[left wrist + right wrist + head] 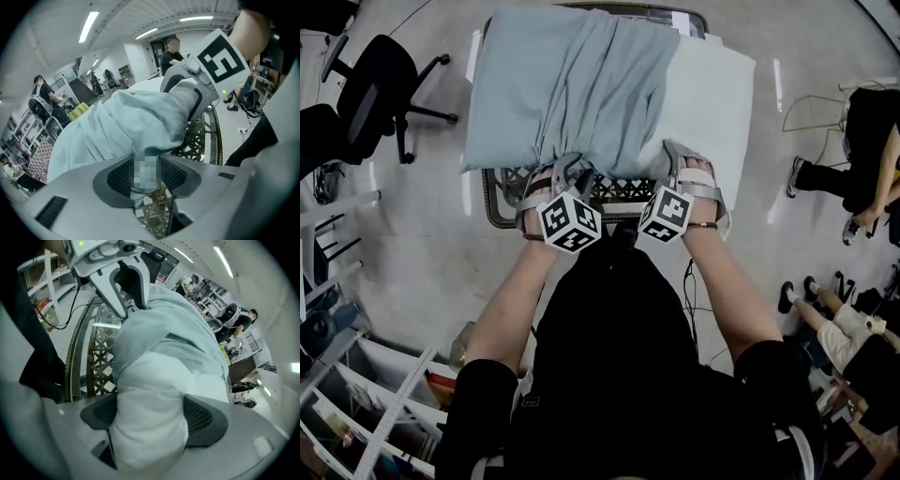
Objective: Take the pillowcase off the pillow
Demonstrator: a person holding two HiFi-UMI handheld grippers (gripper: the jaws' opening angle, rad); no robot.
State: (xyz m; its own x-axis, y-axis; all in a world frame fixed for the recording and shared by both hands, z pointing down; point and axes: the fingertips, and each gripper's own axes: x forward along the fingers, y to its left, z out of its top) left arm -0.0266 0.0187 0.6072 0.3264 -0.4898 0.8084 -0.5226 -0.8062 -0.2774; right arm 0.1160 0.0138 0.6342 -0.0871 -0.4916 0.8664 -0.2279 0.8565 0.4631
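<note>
Pillowcase [572, 84], blue, bunched partway off white pillow [712, 103]; L tongs [561, 173] pinch it, R tongs [689, 161] grip pillow.

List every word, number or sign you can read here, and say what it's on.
No readable text anywhere.
Left cube: black-and-white square markers only, no letters.
Right cube: the same kind of markers, no letters.
Shelf: any print there is too small to read.
</note>
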